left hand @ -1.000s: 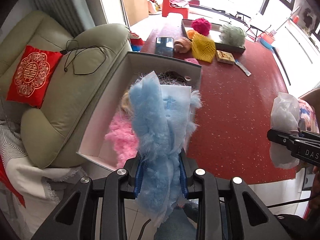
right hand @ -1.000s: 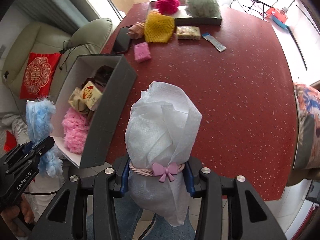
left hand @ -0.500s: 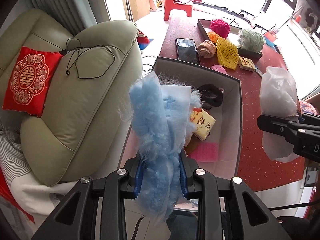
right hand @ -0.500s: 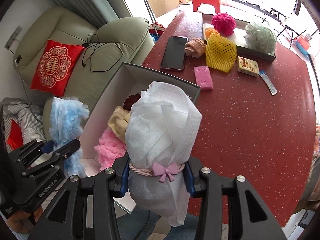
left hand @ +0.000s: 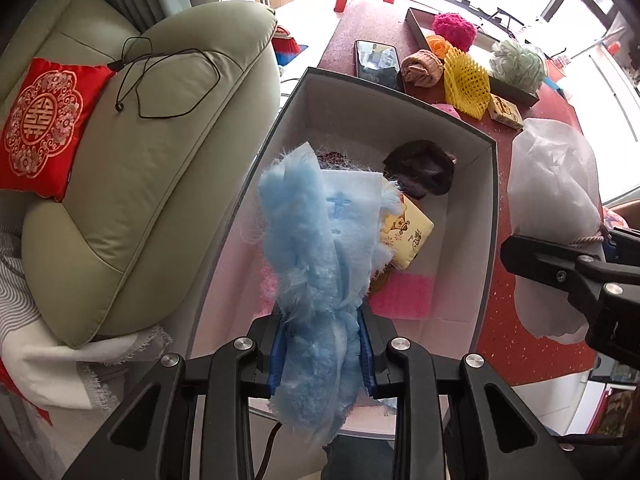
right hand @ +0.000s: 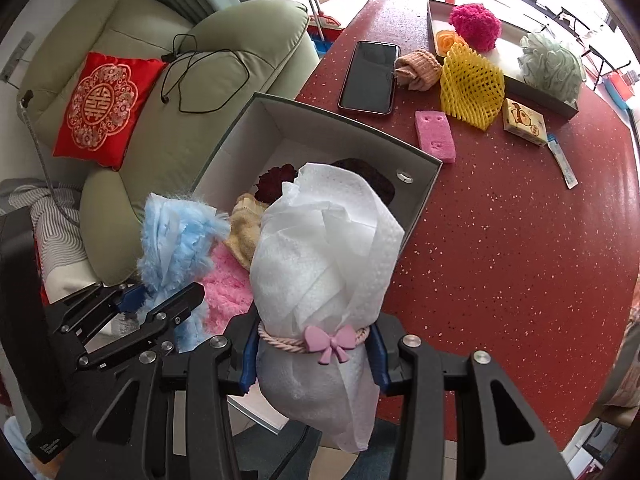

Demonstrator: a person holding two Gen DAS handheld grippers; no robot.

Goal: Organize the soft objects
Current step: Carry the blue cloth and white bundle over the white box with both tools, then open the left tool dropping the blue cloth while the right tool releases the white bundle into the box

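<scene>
Blue fluffy cloth [left hand: 316, 280] is clamped between the jaws of the left gripper [left hand: 323, 350], which points steeply down so that the cloth's free end stands beyond the fingertips, over the open grey box [left hand: 472, 208] with its pink, yellow and dark soft pieces. Beside it, the right gripper [right hand: 316, 354] also points steeply down, its jaws closed on the corded waist of a white tissue-wrapped bundle [right hand: 324, 248] tied with a pink bow [right hand: 331, 342]; the bundle's top rises ahead of the jaws, over the box's near corner and the red table [right hand: 500, 240].
</scene>
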